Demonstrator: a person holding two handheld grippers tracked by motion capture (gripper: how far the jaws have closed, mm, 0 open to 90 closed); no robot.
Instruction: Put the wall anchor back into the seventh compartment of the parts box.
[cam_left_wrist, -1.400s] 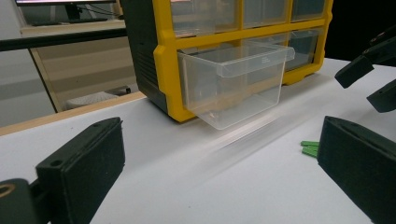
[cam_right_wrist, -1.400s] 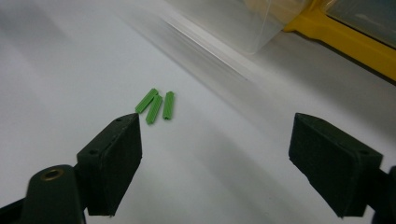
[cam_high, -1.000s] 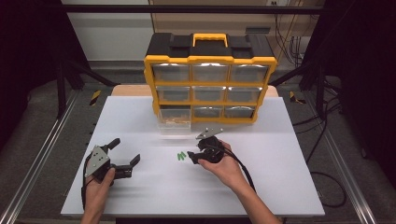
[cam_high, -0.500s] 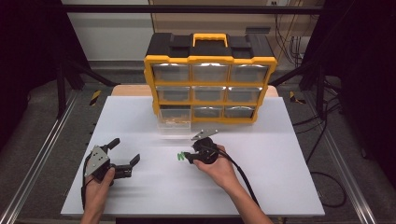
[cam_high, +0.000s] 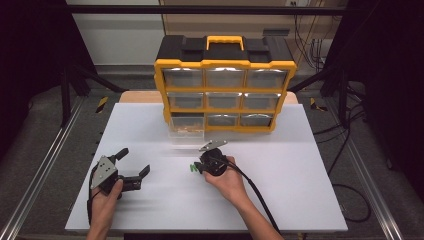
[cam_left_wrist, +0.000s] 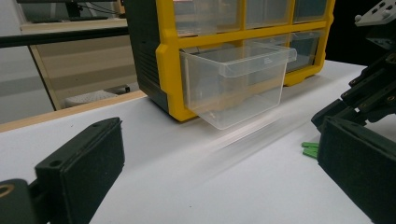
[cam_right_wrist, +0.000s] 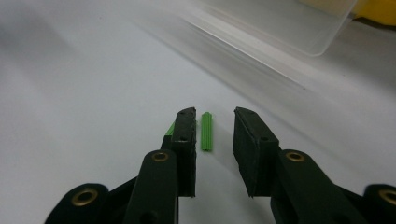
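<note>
Here, two green plugs (cam_right_wrist: 207, 130), one between the right gripper (cam_right_wrist: 212, 122)'s narrowing, untouching jaws.

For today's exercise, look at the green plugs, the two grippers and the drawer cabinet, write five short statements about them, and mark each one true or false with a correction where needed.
1. A green plug lies between the jaws of the right gripper. True.
2. The pads already press on that plug. False: the jaws have just been closing, but gaps show on both sides.
3. The left gripper holds a plug. False: it is open, with nothing between its jaws.
4. The bottom-left drawer of the cabinet is pulled out. True.
5. A second green piece lies outside the jaws. True.
</note>
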